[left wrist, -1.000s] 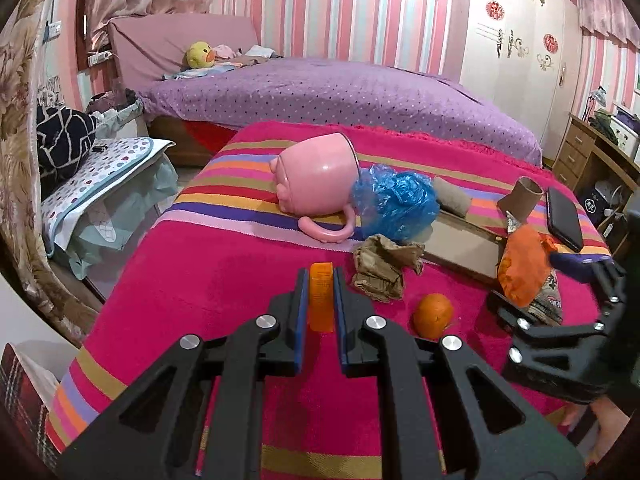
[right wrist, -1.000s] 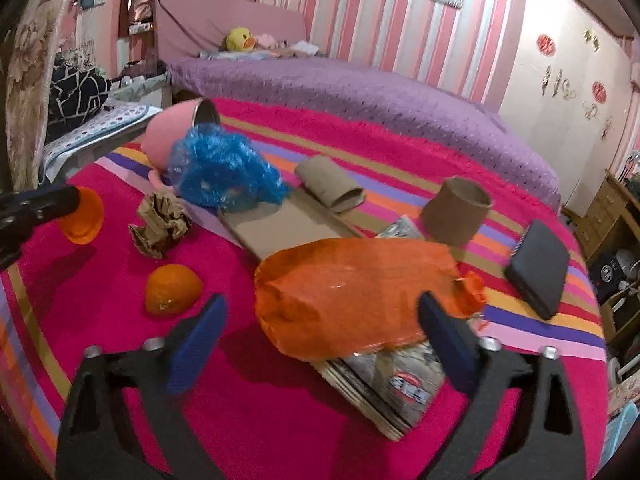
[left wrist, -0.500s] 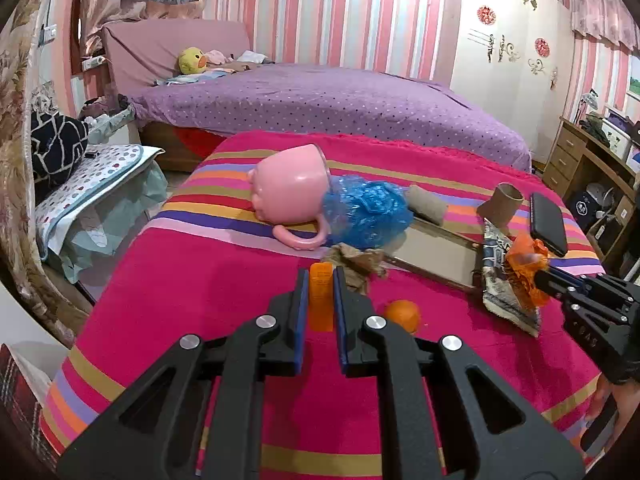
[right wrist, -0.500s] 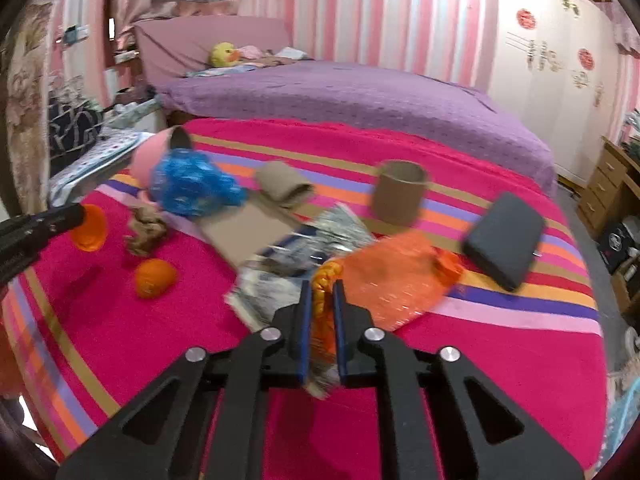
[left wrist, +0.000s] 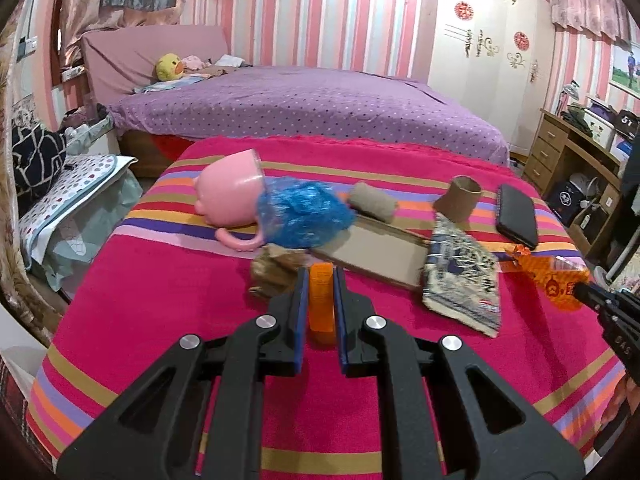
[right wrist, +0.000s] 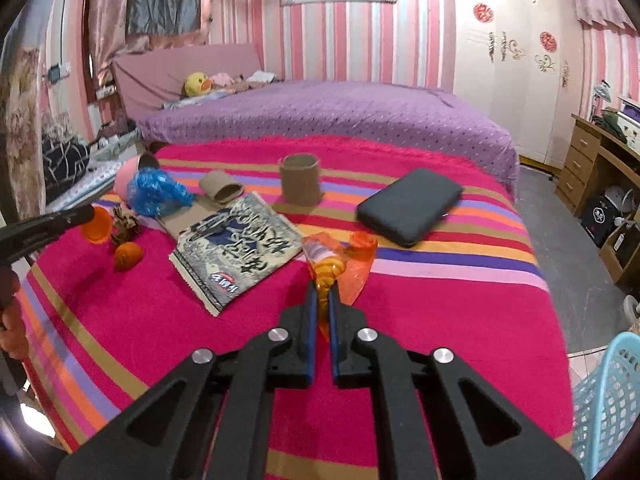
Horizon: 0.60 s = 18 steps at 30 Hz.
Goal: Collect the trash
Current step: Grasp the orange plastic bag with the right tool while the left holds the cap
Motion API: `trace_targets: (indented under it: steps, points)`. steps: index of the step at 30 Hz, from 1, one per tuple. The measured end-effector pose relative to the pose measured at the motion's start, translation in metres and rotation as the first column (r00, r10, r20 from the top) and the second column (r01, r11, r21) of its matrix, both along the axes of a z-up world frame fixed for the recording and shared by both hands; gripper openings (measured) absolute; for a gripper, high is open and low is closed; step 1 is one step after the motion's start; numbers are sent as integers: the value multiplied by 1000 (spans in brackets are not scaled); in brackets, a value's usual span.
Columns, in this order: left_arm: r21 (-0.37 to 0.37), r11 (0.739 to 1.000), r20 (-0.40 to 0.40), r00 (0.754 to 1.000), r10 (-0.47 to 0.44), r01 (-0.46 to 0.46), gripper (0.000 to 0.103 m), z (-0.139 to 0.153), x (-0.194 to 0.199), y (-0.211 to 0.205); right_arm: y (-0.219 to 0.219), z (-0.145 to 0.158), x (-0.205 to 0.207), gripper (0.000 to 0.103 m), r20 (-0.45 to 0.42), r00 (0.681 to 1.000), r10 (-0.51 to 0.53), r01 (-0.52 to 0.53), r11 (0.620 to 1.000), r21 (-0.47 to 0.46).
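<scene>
The blanket (right wrist: 400,320) is magenta with orange, purple, pink and olive stripes. The bedspread (right wrist: 340,120) is purple with pale dots. The walls (left wrist: 320,28) are pink-and-white striped. The mug (left wrist: 230,196) is pink, the bag (left wrist: 304,216) blue, the wrapper (right wrist: 348,264) orange, the basket (right wrist: 608,400) light blue.

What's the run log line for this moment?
left tool: shut on orange peel | right tool: shut on orange wrapper | basket: nearby

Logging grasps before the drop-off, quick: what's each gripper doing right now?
Left gripper: shut on a small orange plastic cap.
Right gripper: shut on a crumpled orange plastic wrapper.
</scene>
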State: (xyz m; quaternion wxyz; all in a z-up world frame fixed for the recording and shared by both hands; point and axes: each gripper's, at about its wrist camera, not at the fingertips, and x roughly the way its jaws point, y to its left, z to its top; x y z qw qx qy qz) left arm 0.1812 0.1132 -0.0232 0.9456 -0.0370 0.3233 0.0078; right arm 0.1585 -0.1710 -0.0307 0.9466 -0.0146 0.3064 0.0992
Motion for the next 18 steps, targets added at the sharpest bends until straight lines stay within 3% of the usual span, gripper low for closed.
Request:
trace_targets:
  steps: [10,18]
  points:
    - [22,999,29,999,-25,24,11,7,-9,-48,-52,38,-34,5,136,990,-27,22,999,38]
    - [38,998,40,997,-60,58,11,11,-8,-97,-120,53,-57,5,167,980,-108,101,993,54]
